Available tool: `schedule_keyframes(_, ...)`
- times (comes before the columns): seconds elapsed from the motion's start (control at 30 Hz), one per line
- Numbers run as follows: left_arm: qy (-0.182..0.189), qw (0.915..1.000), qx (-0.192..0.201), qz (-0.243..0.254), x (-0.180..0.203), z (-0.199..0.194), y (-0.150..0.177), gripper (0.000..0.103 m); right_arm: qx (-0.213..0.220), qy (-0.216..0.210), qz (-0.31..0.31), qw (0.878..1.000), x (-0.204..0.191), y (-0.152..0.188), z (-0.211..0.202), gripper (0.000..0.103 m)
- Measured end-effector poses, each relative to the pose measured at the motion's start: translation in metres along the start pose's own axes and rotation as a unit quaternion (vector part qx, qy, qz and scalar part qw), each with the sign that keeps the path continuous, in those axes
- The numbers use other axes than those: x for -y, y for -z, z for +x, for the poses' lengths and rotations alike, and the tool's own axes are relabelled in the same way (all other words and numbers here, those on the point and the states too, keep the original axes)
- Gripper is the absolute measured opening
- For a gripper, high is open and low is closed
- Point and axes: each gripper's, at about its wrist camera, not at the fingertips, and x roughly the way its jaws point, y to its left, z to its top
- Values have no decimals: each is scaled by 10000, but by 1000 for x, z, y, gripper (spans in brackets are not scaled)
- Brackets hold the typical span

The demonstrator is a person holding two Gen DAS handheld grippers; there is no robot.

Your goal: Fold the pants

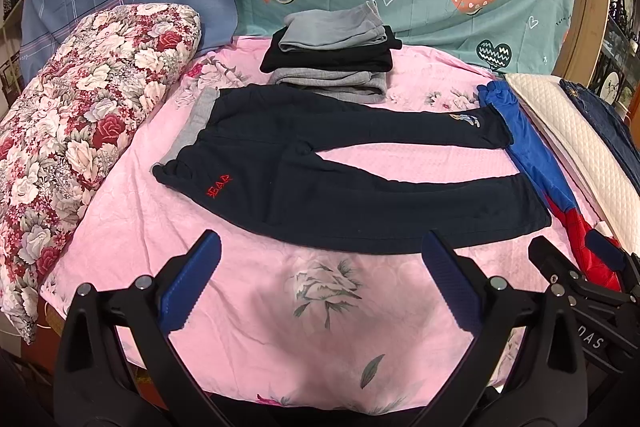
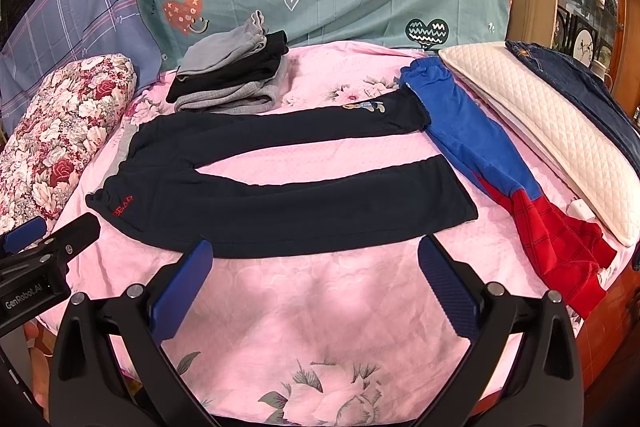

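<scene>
The dark pants lie flat on the pink bed, legs spread rightward. Soft and limp, they will likely sag; pinch waistband and cuff. Left gripper and right gripper hover wide open, empty.

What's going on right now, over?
Left hand-held gripper and right one open, empty. Dark pants flat, unfolded. Blue-red garment touching a cuff.

Left claw and right claw agape, empty.
</scene>
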Motion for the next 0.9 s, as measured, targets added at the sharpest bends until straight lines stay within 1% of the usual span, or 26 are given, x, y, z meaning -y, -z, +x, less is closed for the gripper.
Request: schedule_keyframes(0.9, -10, 10000, -32, 50, 1, 3, 1, 101, -80, -25, 19, 10000, -2, 1, 4, 102)
